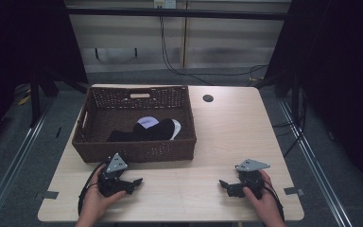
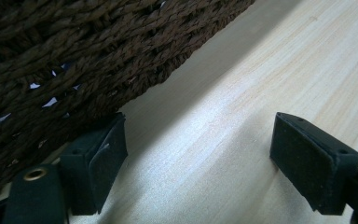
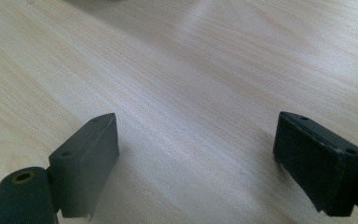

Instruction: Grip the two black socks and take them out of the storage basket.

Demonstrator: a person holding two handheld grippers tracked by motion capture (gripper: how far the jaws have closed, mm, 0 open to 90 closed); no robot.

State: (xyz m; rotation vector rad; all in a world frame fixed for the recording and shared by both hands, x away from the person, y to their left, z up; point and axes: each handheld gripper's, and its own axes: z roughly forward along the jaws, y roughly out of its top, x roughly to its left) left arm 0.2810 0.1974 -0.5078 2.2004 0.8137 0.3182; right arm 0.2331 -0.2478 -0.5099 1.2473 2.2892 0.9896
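Observation:
A dark brown wicker basket (image 1: pixel 134 152) stands on the left half of the light wooden table (image 1: pixel 231 137). Inside it lies a black garment (image 1: pixel 144 132) with a white and pale purple piece (image 1: pixel 147 122) on top. My left gripper (image 1: pixel 134 181) rests on the table just in front of the basket, open, with nothing between its jaws. In the left gripper view the basket's woven wall (image 2: pixel 74 56) rises right beside one fingertip (image 2: pixel 95 161). My right gripper (image 1: pixel 223 184) lies near the table's front right, open over bare wood (image 3: pixel 191 93).
A small round dark hole (image 1: pixel 208 98) sits in the table behind the basket's right side. Black cables (image 1: pixel 170 61) hang behind the table. Dark curtains flank both sides, and metal rails run along the floor.

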